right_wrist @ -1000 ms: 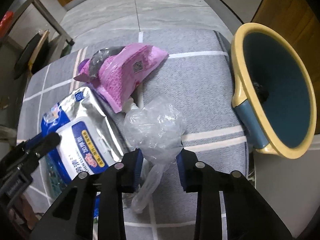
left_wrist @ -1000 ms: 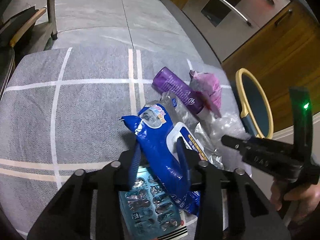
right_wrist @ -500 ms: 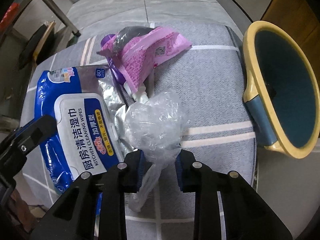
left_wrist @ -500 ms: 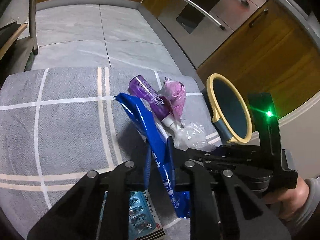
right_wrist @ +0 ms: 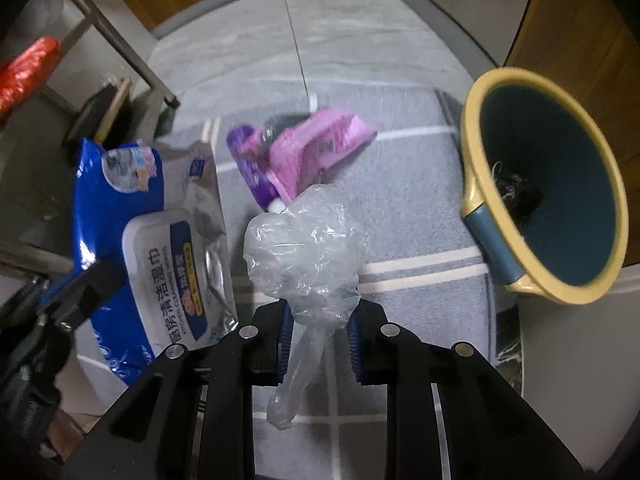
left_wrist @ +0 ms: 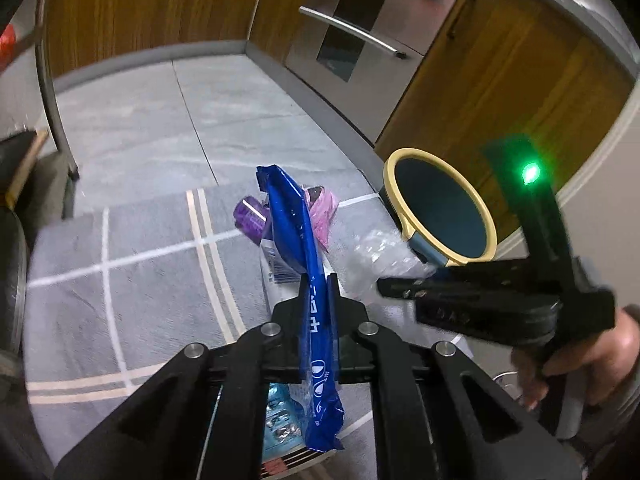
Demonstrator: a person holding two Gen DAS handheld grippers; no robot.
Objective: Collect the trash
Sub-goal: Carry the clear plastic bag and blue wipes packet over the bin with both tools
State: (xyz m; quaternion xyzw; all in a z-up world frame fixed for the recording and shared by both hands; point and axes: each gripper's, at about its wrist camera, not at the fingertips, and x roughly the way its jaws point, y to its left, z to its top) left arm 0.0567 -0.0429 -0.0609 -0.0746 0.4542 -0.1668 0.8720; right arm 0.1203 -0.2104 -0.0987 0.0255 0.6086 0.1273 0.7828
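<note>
Blue wipes pack (left_wrist: 308,264) edge-on, crumpled clear plastic bag (right_wrist: 304,256) clamped, both lifted.

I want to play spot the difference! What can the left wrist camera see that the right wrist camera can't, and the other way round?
Only the left wrist view shows the steel oven doors and the hand holding the right gripper.

Only the right wrist view shows the printed front of the blue wipes pack, the dark scraps inside the bin, and something red at the far left.

Both show the bin, purple bottle, pink packet, clear plastic bag and grey rug.
</note>
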